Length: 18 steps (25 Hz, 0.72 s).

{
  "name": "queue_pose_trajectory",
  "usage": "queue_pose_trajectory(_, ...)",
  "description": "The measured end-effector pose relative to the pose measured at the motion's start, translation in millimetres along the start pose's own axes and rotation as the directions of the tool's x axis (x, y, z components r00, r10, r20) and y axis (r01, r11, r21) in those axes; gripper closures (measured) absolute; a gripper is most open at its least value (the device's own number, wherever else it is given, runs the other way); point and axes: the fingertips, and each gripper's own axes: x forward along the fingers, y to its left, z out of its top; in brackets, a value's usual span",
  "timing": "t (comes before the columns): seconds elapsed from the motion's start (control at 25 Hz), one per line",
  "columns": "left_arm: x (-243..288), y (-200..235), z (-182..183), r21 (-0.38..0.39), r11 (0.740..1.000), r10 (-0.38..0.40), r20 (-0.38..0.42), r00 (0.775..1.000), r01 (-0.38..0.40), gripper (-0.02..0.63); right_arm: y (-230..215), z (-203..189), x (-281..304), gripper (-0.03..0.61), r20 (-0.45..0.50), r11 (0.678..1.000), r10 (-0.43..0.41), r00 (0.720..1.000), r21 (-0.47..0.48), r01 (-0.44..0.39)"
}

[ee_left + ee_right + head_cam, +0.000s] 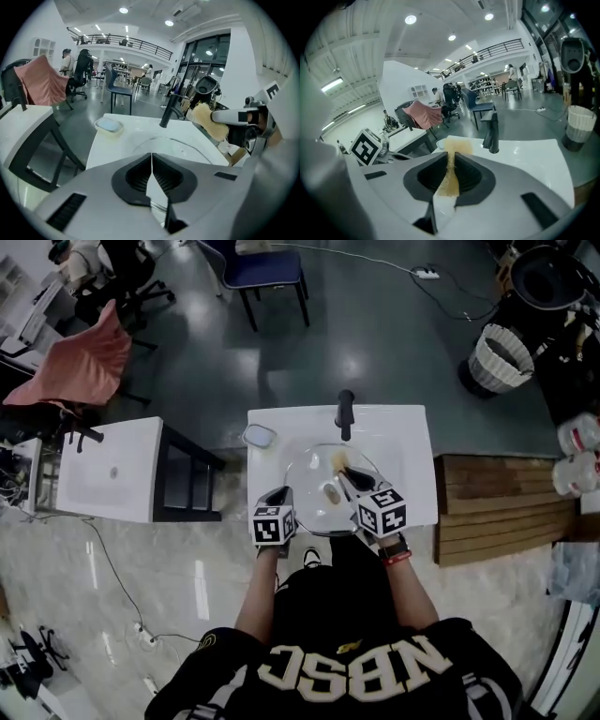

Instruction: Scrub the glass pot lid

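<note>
The glass pot lid [314, 479] lies in the white sink [412, 456], its rim a clear arc [187, 149] in the left gripper view. My left gripper [284, 493] is at the lid's near left edge, and its jaws [151, 157] look shut on the glass rim. My right gripper [345, 472] hovers over the lid's middle, shut on a yellow sponge [339, 461]. The sponge [454, 147] sticks out past the jaw tips [451, 159] and also shows in the left gripper view [206, 119]. The lid's knob [331, 491] sits beside the sponge.
A black faucet [345, 413] stands at the sink's back edge, and a soap dish [260, 436] sits at its back left corner. A white table [103, 470] stands to the left and wooden boards [497, 507] to the right. A pink-draped chair [80, 362] and a white basket [499, 357] stand farther off.
</note>
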Motion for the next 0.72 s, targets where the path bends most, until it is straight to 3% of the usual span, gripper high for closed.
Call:
queue_pose_trajectory(0.32,20.5,22.6,-34.3,-0.117,0.989,0.079,-0.087,0.993,-0.089,0.598,5.8,-45.0,71.1,0.525,-0.19,0.986,0.108,0.976,-0.106,-0.129)
queue_pose_trajectory(0.72,37.0,28.7,-60.8,-0.132,0.984,0.094,-0.189,0.977,-0.12,0.6,42.2,-87.2,139.2,0.525,-0.343,0.934,0.208,0.916,-0.208,-0.29)
